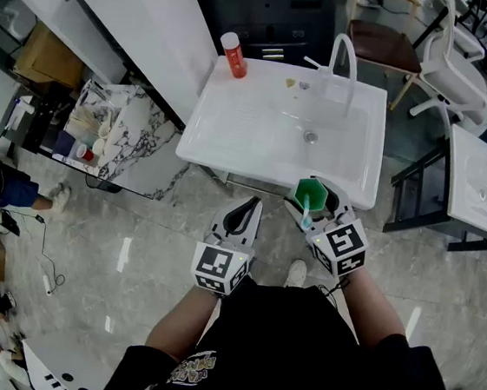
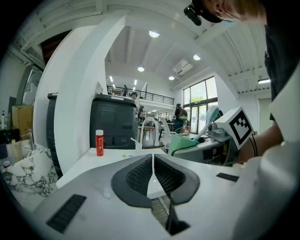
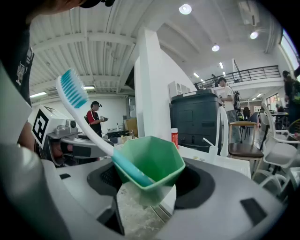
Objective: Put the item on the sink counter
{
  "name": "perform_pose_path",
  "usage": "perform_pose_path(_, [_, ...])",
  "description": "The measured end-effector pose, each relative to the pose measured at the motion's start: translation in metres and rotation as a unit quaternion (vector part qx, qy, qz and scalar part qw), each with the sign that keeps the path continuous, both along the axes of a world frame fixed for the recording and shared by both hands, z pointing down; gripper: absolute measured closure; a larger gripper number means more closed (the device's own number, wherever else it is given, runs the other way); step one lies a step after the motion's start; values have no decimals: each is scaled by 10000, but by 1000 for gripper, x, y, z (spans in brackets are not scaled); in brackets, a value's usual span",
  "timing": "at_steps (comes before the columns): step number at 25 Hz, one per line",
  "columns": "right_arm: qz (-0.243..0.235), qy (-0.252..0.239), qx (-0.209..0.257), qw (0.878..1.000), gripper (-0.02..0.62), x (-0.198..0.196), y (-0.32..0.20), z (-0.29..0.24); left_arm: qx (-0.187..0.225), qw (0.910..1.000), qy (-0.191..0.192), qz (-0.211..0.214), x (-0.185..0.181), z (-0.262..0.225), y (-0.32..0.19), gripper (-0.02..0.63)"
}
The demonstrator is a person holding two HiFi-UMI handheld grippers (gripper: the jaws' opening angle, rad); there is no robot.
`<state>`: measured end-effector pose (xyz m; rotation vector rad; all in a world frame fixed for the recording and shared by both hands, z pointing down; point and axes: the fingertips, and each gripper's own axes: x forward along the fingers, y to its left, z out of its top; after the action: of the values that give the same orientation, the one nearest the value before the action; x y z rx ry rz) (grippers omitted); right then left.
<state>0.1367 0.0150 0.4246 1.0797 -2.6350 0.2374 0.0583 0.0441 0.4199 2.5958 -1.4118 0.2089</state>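
A green cup (image 3: pixel 149 168) with a white and teal toothbrush (image 3: pixel 86 123) standing in it is held between the jaws of my right gripper (image 3: pixel 150 187), just short of the white sink's (image 1: pixel 234 123) near edge. In the head view the green cup (image 1: pixel 309 195) hangs over the floor by the sink's front rim, in my right gripper (image 1: pixel 314 208). My left gripper (image 1: pixel 243 216) is beside it on the left, jaws together and empty; in its own view the left gripper (image 2: pixel 153 176) shows its pads touching, with the cup (image 2: pixel 182 143) to its right.
A red bottle (image 1: pixel 234 55) stands at the sink's far left corner, a white tap (image 1: pixel 343 59) at the far rim. A marble-patterned shelf with small items (image 1: pixel 102 130) lies left, white chairs (image 1: pixel 454 70) and a second basin (image 1: pixel 485 187) right. A person (image 1: pixel 0 184) stands far left.
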Motion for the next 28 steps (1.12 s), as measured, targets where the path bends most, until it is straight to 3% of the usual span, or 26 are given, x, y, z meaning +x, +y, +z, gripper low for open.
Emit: perform_pose_path(28, [-153, 168, 5, 9997, 241, -10, -4, 5, 17, 10000, 63, -53, -8, 0, -1, 584])
